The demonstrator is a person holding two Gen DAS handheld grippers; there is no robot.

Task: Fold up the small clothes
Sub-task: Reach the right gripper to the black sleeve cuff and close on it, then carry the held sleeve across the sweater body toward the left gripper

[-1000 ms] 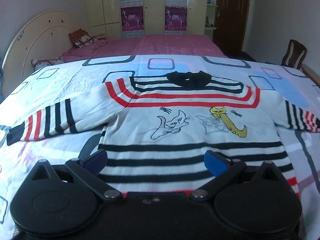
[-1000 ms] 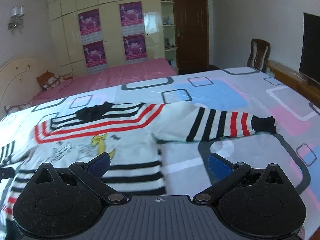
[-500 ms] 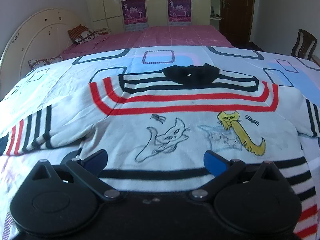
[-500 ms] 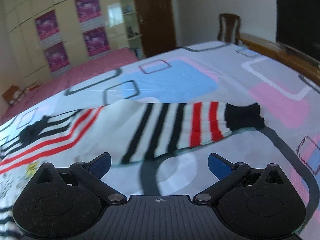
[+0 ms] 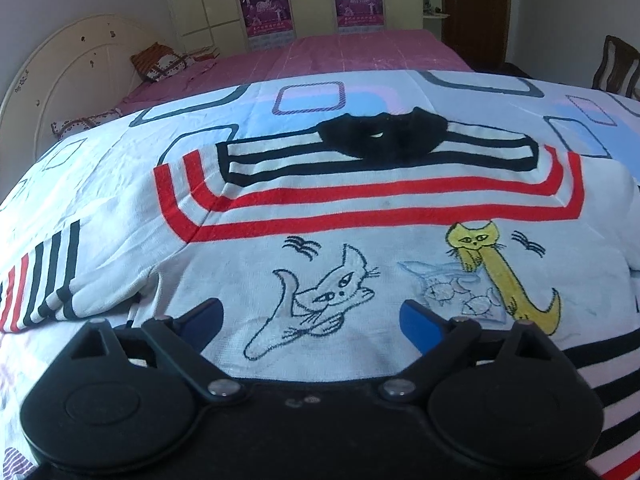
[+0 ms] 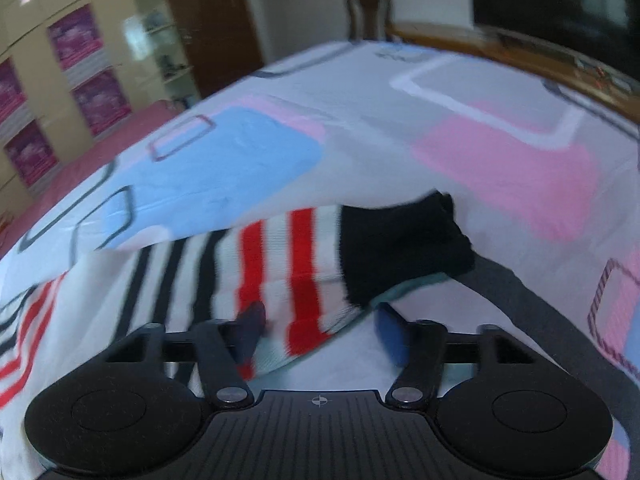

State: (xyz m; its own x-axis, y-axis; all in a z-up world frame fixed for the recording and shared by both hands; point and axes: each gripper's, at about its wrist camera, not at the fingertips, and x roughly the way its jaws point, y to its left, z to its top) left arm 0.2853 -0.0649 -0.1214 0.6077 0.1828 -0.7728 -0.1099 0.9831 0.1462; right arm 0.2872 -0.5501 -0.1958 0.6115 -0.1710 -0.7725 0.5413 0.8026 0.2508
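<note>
A small white sweater (image 5: 360, 216) with red and black stripes, a black collar (image 5: 382, 136) and two cat drawings lies flat, front up, on the bed. My left gripper (image 5: 308, 320) is open just above its chest, over the white cat. The sweater's right sleeve (image 6: 276, 276), striped with a black cuff (image 6: 400, 248), lies stretched out on the bedspread. My right gripper (image 6: 318, 328) is open and low, its jaws standing either side of the sleeve's red stripes near the cuff. The right wrist view is blurred by motion.
A patterned bedspread (image 5: 312, 96) covers the bed. A second bed with a pink sheet (image 5: 340, 52) and pillows stands behind, with a wardrobe beyond. A wooden bed frame edge (image 6: 520, 52), a chair (image 6: 366, 12) and a dark screen are at the right.
My left gripper moved forward from the hem to the chest. My right gripper swung right, moved down to the sleeve end, and its jaws narrowed around it.
</note>
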